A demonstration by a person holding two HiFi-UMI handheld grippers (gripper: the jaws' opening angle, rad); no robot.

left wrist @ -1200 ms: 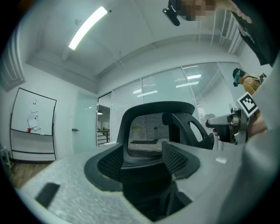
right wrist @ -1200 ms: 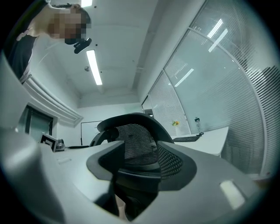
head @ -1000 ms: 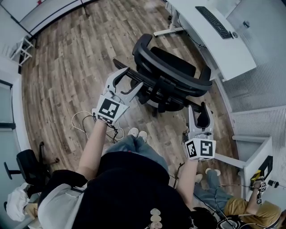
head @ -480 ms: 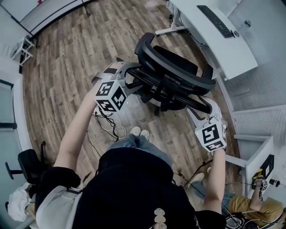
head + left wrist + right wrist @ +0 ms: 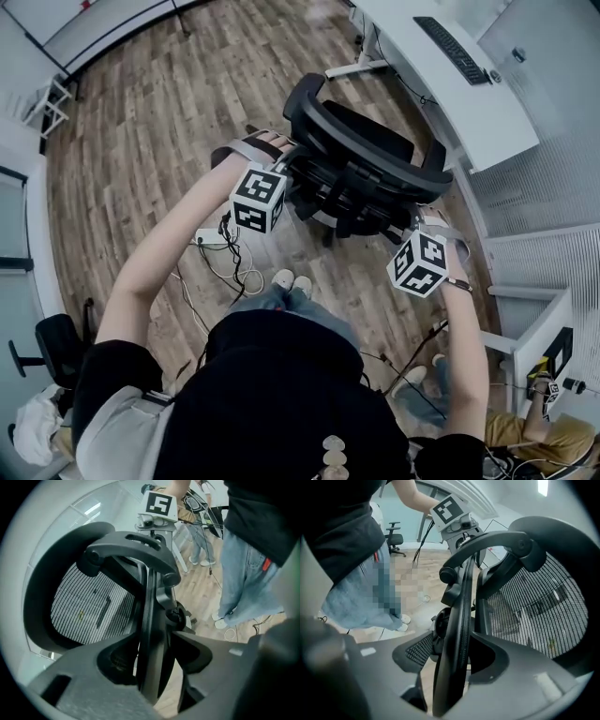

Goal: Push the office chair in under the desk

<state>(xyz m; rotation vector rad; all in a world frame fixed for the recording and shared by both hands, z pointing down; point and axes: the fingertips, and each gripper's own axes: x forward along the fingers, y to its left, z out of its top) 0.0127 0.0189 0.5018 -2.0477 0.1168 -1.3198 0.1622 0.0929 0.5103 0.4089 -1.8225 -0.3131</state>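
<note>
Over the last second both grippers have come up from near my waist onto the chair (image 5: 361, 159), which has hardly shifted itself. The left gripper (image 5: 154, 641) has its jaws closed on the thin rim (image 5: 149, 606) at the left end of the chair's back. The right gripper (image 5: 457, 646) is clamped the same way on the rim at the right end. From overhead, the left gripper (image 5: 281, 173) and the right gripper (image 5: 429, 234) sit at opposite ends of the back, with me standing just behind the chair.

The grasp looks done; the push itself, as I judge it, has barely begun. The desk (image 5: 492, 117) lies beyond the chair, off toward its right, and well apart from it. The seat faces roughly that way but is nowhere near under the desktop. What's left is rolling the chair across the floor (image 5: 169, 122) and steering it rightward into the gap.
</note>
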